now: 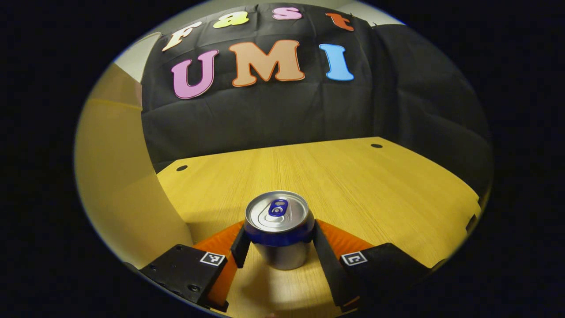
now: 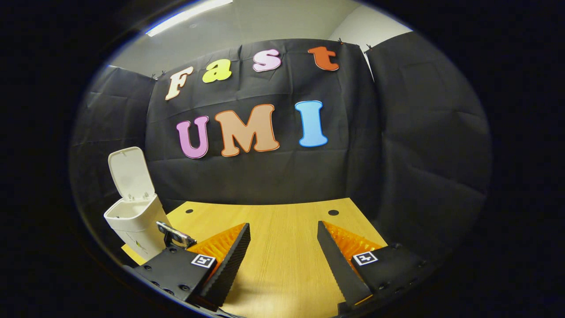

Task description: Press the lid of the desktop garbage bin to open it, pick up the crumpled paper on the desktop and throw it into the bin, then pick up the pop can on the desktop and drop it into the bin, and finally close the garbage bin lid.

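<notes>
My left gripper (image 1: 278, 247) is clamped on the pop can (image 1: 279, 227), both fingers pressed against its sides; the can stands upright on the bench (image 1: 353, 185). My right gripper (image 2: 282, 258) hangs open over the bench, right of the garbage bin (image 2: 137, 225), whose lid (image 2: 128, 172) stands raised.

A wooden tabletop (image 1: 353, 185) with a pale yellow grain runs toward the far wall. Two small dark round holes sit near its far edge, one at the left (image 1: 181, 168) and one at the right (image 1: 376, 145). Black cloth (image 1: 273, 119) hangs creased behind the tabletop and wraps round on the right side. A plain pale wall (image 2: 265, 26) rises above the cloth, with a bright strip light (image 2: 187, 15) at the upper left.
</notes>
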{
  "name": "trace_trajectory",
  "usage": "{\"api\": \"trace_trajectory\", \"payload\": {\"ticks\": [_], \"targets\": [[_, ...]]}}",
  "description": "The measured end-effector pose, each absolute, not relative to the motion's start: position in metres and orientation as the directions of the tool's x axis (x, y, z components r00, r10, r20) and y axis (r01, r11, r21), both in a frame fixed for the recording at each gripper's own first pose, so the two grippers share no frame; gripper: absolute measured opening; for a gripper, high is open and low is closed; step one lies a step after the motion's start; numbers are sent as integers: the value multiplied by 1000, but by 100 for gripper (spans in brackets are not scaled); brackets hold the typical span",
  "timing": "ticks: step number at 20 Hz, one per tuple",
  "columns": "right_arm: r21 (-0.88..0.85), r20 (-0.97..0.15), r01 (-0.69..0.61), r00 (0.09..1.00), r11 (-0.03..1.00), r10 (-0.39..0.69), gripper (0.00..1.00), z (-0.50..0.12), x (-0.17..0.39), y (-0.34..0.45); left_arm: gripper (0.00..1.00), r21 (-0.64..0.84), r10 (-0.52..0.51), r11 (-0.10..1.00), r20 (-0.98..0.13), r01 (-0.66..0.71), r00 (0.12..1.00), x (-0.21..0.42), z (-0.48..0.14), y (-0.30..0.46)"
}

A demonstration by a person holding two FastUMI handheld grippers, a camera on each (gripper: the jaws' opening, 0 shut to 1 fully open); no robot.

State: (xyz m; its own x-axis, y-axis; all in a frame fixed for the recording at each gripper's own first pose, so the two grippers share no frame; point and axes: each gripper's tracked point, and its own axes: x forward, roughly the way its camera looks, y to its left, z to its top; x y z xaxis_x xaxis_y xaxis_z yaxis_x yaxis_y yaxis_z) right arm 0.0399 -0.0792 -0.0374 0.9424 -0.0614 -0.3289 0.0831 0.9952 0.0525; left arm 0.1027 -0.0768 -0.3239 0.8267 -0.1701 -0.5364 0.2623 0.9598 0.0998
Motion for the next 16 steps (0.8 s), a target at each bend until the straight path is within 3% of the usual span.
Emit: {"api": "trace_trajectory", "payload": {"ticks": [4, 10, 16], "targets": [[57, -334, 74, 941, 996, -50, 96, -41, 43, -75, 78, 69, -185, 964, -523, 258, 832, 103, -305, -80], [80, -359, 50, 933, 996, -18, 97, -56, 49, -65, 78, 9, -206, 973, -417, 230, 885, 112, -219, -85], [97, -380, 37, 925, 995, 2, 97, -69, 52, -63, 76, 16, -205, 977, -172, 211, 964, 132, -77, -75]]}}
